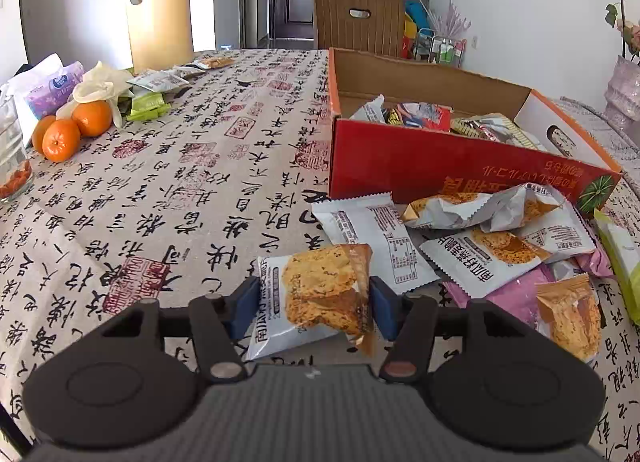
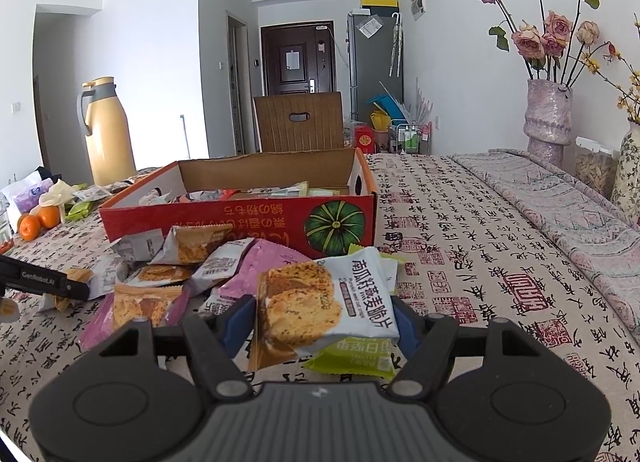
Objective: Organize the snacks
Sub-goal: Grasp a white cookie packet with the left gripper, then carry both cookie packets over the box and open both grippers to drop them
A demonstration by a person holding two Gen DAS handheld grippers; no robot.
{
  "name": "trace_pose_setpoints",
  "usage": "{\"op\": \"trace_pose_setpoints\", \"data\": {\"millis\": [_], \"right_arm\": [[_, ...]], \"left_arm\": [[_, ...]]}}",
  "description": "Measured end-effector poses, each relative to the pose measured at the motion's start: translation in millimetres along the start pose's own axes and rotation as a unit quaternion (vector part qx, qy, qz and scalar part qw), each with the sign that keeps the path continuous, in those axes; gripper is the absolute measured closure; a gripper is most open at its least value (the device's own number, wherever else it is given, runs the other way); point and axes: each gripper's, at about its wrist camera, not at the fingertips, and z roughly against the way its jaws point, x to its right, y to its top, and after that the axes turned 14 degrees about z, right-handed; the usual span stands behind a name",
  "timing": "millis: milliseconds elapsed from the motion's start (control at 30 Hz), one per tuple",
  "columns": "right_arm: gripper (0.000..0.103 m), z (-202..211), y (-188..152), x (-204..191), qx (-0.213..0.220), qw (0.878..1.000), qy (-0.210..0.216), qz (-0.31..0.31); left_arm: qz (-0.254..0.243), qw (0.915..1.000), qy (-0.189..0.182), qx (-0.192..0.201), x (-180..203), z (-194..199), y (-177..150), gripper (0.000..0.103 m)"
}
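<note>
Crinkly white-and-orange cracker packets [image 1: 324, 294]

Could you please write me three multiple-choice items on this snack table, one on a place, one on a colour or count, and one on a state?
1. Where does the pile of loose snack packets lie?
A. On the tablecloth against the front of the red box
B. Inside the vase
C. On the chair

2. How many oranges sit at the table's left side?
A. One
B. Three
C. Six

3. What is between the jaws of the right gripper?
A. Nothing
B. An orange
C. A white crisp packet

Answers:
1. A: the packets lie heaped on the tablecloth before the red box.
2. B: three oranges cluster beside the glass.
3. C: the white crisp packet sits between both blue pads, off the cloth.
</note>
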Motion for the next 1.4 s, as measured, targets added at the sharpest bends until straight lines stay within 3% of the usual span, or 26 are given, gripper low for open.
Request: {"op": "trace_pose_setpoints", "data": {"millis": [367, 833, 1133, 1400], "right_arm": [[0.033, 4, 8, -5, 0.012, 1.000, 0.008, 0.005], [0.033, -17, 53, -5, 0.045, 0.999, 0.026, 0.007], [0.033, -49, 99, 0, 0.067, 0.997, 0.032, 0.002], [0.033, -94, 129, 8, 0.054, 0.998, 0.033, -0.014]], "left_arm": [[-0.010, 0.9985, -0.022, 0.050, 13, 31, 11, 0.044], [-0.024, 0.9918, -0.065, 0.108, 59, 48, 45, 0.044], [-0.034, 0.9889, -0.075, 0.124, 90, 38, 71, 0.044], [-0.028, 0.9889, -0.070, 0.128, 109, 14, 95, 0.044]]}}
